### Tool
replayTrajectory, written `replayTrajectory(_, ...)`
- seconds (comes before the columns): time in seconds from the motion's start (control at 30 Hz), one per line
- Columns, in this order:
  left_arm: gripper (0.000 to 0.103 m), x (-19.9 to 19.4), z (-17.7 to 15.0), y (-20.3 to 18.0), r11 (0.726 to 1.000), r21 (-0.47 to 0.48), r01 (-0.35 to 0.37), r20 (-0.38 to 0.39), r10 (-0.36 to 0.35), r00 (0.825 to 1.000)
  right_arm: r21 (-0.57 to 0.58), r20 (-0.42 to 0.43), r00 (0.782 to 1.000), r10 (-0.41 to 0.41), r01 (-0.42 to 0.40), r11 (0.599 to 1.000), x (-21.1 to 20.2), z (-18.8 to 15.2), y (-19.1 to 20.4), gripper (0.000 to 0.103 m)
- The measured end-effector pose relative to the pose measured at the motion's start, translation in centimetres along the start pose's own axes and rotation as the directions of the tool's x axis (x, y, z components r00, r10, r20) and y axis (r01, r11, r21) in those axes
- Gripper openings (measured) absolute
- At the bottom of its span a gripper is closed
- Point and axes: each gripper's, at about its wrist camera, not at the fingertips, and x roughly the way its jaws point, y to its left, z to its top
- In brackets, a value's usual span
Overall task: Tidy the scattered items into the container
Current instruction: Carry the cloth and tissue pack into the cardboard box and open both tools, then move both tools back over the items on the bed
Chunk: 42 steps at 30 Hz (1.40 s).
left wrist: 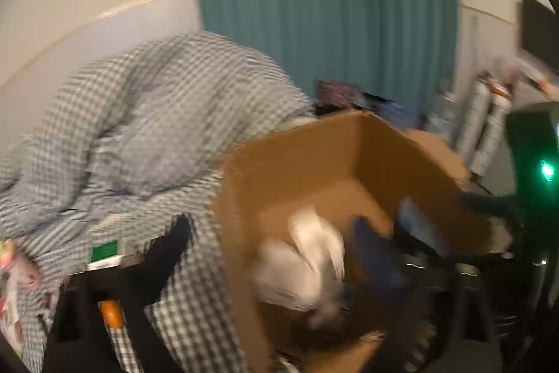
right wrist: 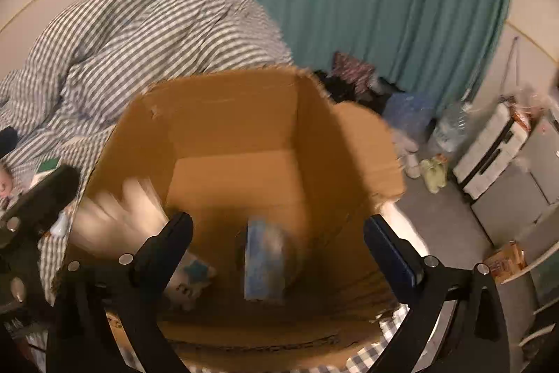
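An open cardboard box (right wrist: 237, 114) stands on the bed, below both grippers. My right gripper (right wrist: 279, 233) is open over the box mouth, its pads touching nothing. Beneath it, a blurred blue packet (right wrist: 263, 261) is inside the box. A pale blurred item (right wrist: 118, 215) is at the box's left wall. In the left wrist view the same pale item (left wrist: 307, 254) smears between the fingers of my left gripper (left wrist: 276, 243), which stand wide apart and do not press on it. The box (left wrist: 314, 156) fills the centre. My right gripper (left wrist: 454, 215) hangs over the box's right side.
A checked duvet (left wrist: 139, 128) is heaped on the bed to the left of the box, with a small green box (left wrist: 103, 250) on it. Behind hangs a teal curtain (right wrist: 367, 6). To the right on the floor stand a white suitcase (right wrist: 489, 156) and a water bottle (right wrist: 450, 124).
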Motion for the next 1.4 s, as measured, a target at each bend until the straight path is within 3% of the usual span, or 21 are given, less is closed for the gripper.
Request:
replayTrajectory(0.23,0.103,-0.7,-0.7,2.8,0.998,-0.041,-0.057,-0.034,0.055,0.998,0.021,0.021,0.998,0.062,-0.062,0.998,-1.5,0.4,0.8,0.099)
replayTrajectory(0.53,0.103,-7.6,-2.6,9.3,0.973,-0.137,-0.188,-0.024,0.186,0.982,-0.054,0.11,0.978,0.178,-0.173,0.983,-9.7,-1.1,6.4,0.099)
replayTrajectory(1.03,0.103,-20.7,-13.6,21.1,0.897,-0.254,-0.361,-0.053,0.36,0.932,-0.232,0.157,0.914,0.373,-0.333,0.914,-19.7,-8.2,20.3,0.099)
replayTrajectory(1.2,0.103,-22.8,-18.4,25.8,0.858,-0.317,-0.405,-0.083,0.4,0.913,-0.279,0.119,0.892,0.436,-0.391,0.877,-19.5,-10.7,24.0,0.099)
replayTrajectory(1.4,0.103,-23.2,-22.4,29.3,0.819,-0.348,-0.456,-0.121,0.443,0.888,-0.307,0.06,0.894,0.444,-0.407,0.86,-17.8,-11.7,27.0,0.099)
